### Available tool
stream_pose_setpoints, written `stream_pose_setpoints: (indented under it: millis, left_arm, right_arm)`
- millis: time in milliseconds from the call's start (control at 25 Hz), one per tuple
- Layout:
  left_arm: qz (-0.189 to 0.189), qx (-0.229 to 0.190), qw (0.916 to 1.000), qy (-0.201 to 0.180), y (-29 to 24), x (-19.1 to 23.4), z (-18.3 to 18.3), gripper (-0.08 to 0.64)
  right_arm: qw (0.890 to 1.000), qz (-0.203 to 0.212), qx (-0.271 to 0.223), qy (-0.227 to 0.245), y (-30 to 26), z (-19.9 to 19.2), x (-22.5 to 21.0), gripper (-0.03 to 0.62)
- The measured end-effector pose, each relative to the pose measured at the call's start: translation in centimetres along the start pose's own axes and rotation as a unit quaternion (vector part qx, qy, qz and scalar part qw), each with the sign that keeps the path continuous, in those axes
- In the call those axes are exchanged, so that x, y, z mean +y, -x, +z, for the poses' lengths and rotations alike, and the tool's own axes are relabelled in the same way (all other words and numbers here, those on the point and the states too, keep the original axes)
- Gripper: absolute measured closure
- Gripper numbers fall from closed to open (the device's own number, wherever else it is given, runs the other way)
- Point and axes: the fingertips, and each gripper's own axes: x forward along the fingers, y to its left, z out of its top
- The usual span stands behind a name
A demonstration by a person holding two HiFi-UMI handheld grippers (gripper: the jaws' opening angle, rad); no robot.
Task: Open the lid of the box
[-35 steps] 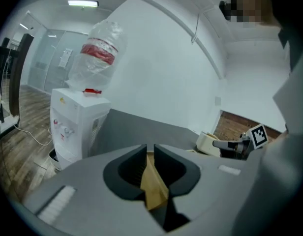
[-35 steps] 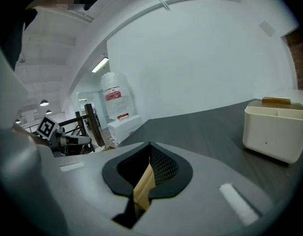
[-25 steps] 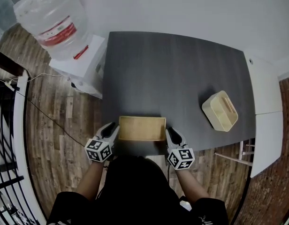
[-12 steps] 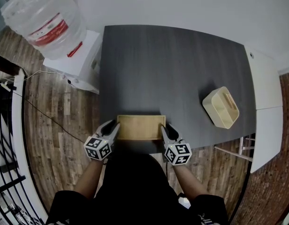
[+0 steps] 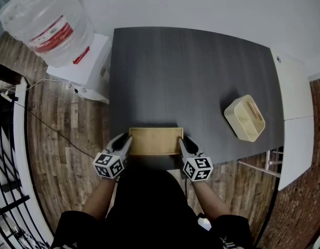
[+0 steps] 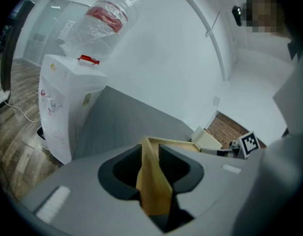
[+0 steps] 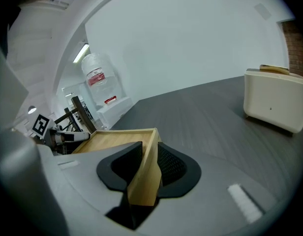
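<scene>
From the head view, the wooden box (image 5: 156,141) lies at the near edge of the dark table (image 5: 191,77), right in front of the person, with the left gripper (image 5: 126,140) on its left end and the right gripper (image 5: 183,141) on its right end. With the box this close to the edge, an uneven pull towards the body could drag all of it off the table instead of freeing the lid. The cream container (image 5: 244,118) sits well apart on the right and the water dispenser (image 5: 87,66) stands off the table to the left, so neither looks likely to be hit. In the left gripper view, the left gripper (image 6: 150,156) pinches the thin end wall of the wooden box (image 6: 152,186) between its dark pads. The bite covers only a narrow strip of wood, so the wall could slide out if the lift is tilted. In the right gripper view, the right gripper (image 7: 149,156) has the opposite end wall of the wooden box (image 7: 117,139) between its pads, and its jaws are closing, both pads lying against the wood. Lifting before this side has settled would probably raise one end first, and the lid could jam or slip. No view shows a seam between lid and body, so both grips may be on the wrong part.
</scene>
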Motion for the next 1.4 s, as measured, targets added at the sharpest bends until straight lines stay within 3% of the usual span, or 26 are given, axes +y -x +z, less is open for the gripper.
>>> stream_pose_setpoints:
  millis: [640, 960, 1400]
  left_arm:
    - [0.038, 0.018, 0.999, -0.019, -0.1, 0.3, 0.1, 0.453]
    - [0.045, 0.011, 0.9987, -0.019, -0.2, 0.1, 0.2, 0.505]
    - [0.07, 0.006, 0.9975, 0.008, -0.2, 0.5, 0.1, 0.512]
  right_arm:
    - [1.0, 0.009, 0.01, 0.015, 0.1, 0.3, -0.8, 0.502]
    - [1.0, -0.016, 0.003, -0.003, 0.9, 0.6, -3.1, 0.531]
    - [0.999, -0.041, 0.005, -0.013, 1.7, 0.7, -5.6, 0.538]
